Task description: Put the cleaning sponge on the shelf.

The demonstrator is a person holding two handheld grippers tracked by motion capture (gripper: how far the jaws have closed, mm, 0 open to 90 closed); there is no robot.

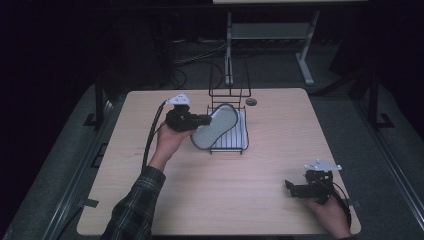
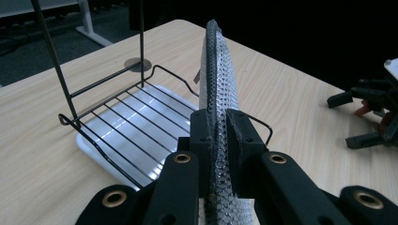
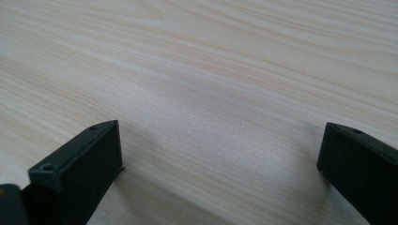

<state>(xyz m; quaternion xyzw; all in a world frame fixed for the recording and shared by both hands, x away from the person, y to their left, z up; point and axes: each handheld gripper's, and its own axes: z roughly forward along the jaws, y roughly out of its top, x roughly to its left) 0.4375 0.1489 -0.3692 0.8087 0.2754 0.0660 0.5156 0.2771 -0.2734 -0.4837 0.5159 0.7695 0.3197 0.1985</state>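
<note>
Black fingers point(image 2: 244, 140) of the left gripper point(image 1: 202, 120) are being pressed shut on the edge of a grey mesh-textured oval pad point(image 1: 216, 126), which is being held on edge so that its dark rim point(image 2: 213, 70) is running straight away from the left gripper's camera. That pad is being carried just above a black wire rack point(image 1: 229, 142), under which a white tray point(image 2: 117, 122) is lying on the pale wooden desk point(image 1: 210, 195). Tall upright wires point(image 1: 216, 82) are rising from the rack's far side, and a small round grommet point(image 1: 251, 102) is set in the desk just beyond it. Well apart, near the desk's near right corner, the right gripper point(image 1: 295, 189) is being held low over bare wood, its fingers point(image 3: 80, 164) being kept wide apart with nothing between them. A plaid sleeve point(image 1: 135, 210) is being seen on the left forearm.
</note>
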